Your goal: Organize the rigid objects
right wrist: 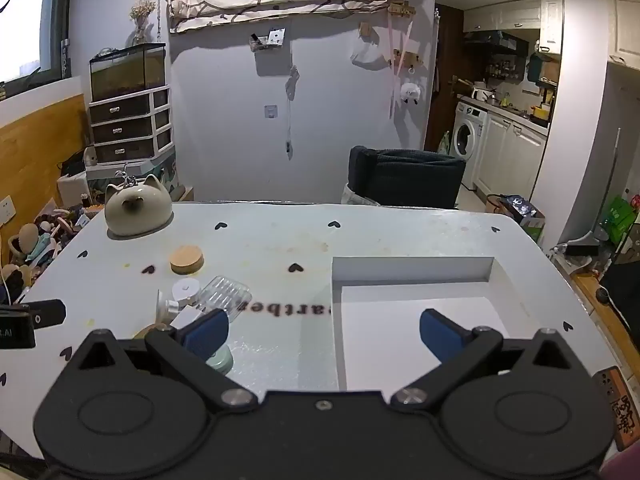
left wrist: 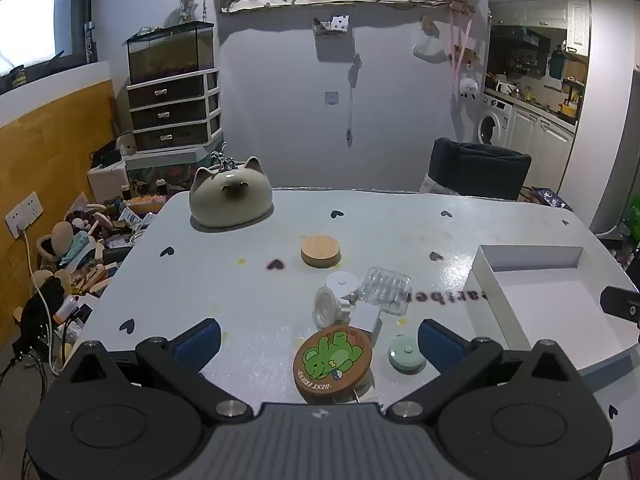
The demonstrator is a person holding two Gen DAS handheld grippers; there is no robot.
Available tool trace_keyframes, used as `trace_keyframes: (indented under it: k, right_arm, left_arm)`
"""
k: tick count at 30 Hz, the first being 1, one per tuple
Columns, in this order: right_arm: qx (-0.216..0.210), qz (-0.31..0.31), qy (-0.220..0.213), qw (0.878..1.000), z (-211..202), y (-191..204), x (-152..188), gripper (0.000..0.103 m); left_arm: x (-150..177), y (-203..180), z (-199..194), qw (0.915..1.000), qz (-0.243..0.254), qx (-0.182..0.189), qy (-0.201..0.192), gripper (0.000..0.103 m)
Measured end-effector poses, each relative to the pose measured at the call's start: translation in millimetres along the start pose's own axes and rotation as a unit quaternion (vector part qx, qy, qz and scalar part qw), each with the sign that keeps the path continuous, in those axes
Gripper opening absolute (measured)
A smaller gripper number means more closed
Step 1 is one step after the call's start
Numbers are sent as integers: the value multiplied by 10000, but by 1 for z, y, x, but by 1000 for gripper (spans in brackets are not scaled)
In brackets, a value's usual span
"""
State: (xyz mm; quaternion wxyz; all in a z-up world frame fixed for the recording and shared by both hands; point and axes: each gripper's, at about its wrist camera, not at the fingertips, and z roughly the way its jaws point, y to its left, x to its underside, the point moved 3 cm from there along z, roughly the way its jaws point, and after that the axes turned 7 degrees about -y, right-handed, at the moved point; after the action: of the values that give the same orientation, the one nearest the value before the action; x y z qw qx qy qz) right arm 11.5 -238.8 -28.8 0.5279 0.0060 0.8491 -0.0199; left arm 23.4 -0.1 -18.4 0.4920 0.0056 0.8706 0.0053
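The table (left wrist: pixel 248 280) was the biggest thing in front of me, pale top w/ small heart marks. Next down, the white box (right wrist: pixel 412 268) sat open and bare toward my right side; my right gripper (right wrist: pixel 324 332) hung over its near-left corner, jaws fully apart, nothing between them. A cat-shaped ceramic pot (left wrist: pixel 231 198) stood well apart at the far left, prob. not part of the job.

Then the clutter: a frog coaster (left wrist: pixel 332 358) lay nearest, propped on what looked like a thin card, though I couldn't tell for sure. Beyond it a clear ribbed tray (left wrist: pixel 386 290), its long axis running left-near to right-far, touching a white round cap (left wrist: pixel 341 281) and a white disc on edge (left wrist: pixel 326 312). A wooden lid (left wrist: pixel 321 251) sat alone further back. Smallest, a mint round piece (left wrist: pixel 406 354) just beside my left claw's right finger.

My left gripper (left wrist: pixel 318 338) was also spread wide, empty, w/ the coaster directly ahead between the fingers. So the left was nearer the pile, the box off to the pile's right; I judged left picks, carries rightward.
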Motion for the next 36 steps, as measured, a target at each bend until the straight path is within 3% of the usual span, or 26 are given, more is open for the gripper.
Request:
trace_keyframes:
  k: [19,25,36]
  right_arm:
    - [-23,7,58,10000,1,1,-1,103]
    - [-49,13,98,9999,9,12,18,103]
    - [-127,58,217,9997,8,2,0,103]
  left_arm:
    - [9,-5,2,10000,-4,31,85,103]
    - [7,-3,8,9999,-1,41,163,103]
    - [6,-2,8,9998,3,62,202,103]
